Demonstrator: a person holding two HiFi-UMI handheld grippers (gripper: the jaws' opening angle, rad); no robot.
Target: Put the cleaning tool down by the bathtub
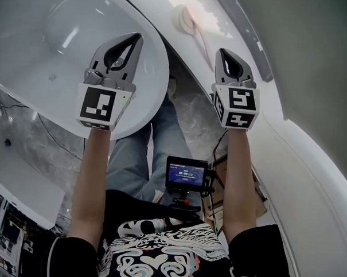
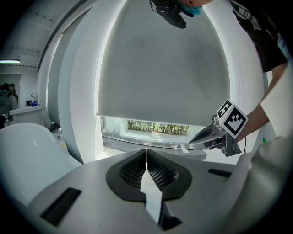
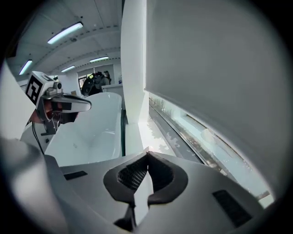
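A pale round cleaning tool (image 1: 187, 19) with a thin handle lies on the window ledge beyond the white bathtub (image 1: 46, 26). It shows faintly as a pale lump on the sill in the left gripper view (image 2: 156, 135) and in the right gripper view (image 3: 208, 135). My left gripper (image 1: 136, 37) hangs over the tub's rim, shut and empty. My right gripper (image 1: 222, 51) is held beside it, nearer the ledge, also shut on nothing. Each gripper shows in the other's view: the right gripper (image 2: 214, 135) and the left gripper (image 3: 68, 104). The jaws meet at the tips (image 2: 146, 151) (image 3: 147, 153).
A grey roller blind (image 2: 160, 68) covers most of the window above the sill. A white pillar (image 3: 133, 68) stands between tub and window. A small monitor (image 1: 186, 174) hangs at the person's chest. The marble floor (image 1: 24, 140) runs under the tub.
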